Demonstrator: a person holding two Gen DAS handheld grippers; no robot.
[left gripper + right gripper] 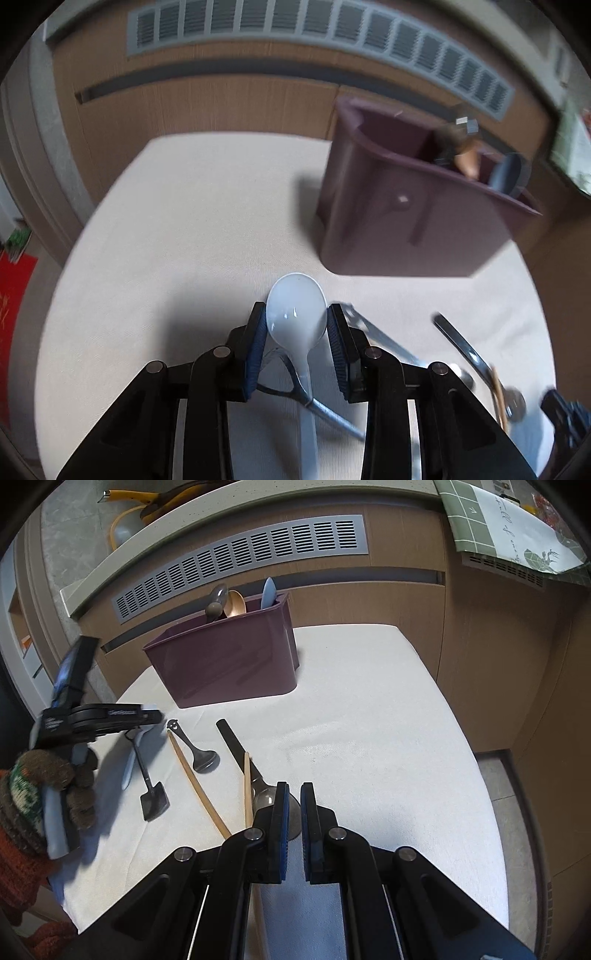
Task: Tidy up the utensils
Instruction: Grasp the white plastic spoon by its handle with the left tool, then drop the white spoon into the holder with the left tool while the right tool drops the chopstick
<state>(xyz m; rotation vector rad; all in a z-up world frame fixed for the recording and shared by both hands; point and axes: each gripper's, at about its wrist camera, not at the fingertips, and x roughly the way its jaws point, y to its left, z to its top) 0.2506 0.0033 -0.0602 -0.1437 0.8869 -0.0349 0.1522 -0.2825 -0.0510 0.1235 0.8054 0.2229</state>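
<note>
A: Left gripper point(296, 325)? 
B: Bottom centre of the left wrist view. Pale blue plastic spoon point(296, 314) sits bowl-up between the blue pads point(258, 354). Pads look to be touching the bowl's sides, so grasping the spoon. Frame's a bit blurred.

A: Right gripper point(294, 805)? 
B: Bottom centre of its view, clenched, just a thin gap, nothing in it. Hovers over a metal spoon point(264, 794) on the white cloth point(369, 738).

A: Holder? 
B: Maroon utensil caddy point(229, 664), upper centre in the right view, upper right in the left. Upright on the cloth; spoons stick out of its far compartments.

A: Loose utensils? 
B: Left of centre in the right view: two wooden chopsticks point(197, 779), a black smiley-handled spoon point(195, 749), a shovel-shaped spoon point(151, 794). All flat on the cloth.

A: Person? 
B: Gloved hand point(55, 786), lower left, on the left gripper's handle.
</note>
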